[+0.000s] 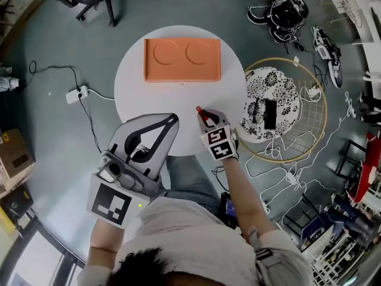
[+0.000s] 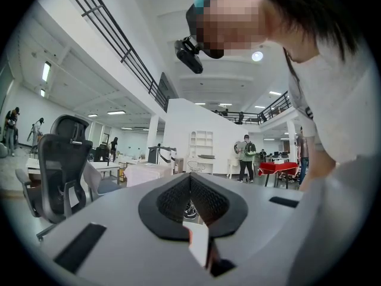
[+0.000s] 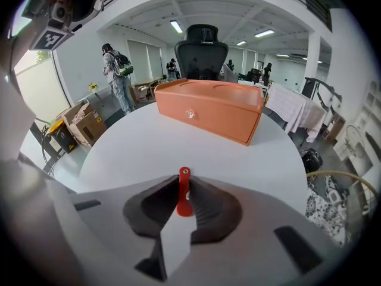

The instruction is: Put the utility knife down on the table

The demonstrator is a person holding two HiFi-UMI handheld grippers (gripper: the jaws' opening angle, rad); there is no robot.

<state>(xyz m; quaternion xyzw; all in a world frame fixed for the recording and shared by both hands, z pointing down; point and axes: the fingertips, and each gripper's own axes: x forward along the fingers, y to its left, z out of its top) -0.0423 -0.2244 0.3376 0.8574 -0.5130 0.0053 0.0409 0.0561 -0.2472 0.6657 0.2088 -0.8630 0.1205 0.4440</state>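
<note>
Round white table [image 1: 178, 100] — right gripper [image 1: 204, 115] clamps utility knife [image 3: 184, 192] above it; left gripper [image 1: 174, 118] upturned.

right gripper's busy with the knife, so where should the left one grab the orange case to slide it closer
Probably near the left end of the orange case, from above with the left gripper, one jaw on each long side wall. Those walls are straight and parallel, and it lies flat on the table, leaving no way under. Jaw span is uncertain.
</note>
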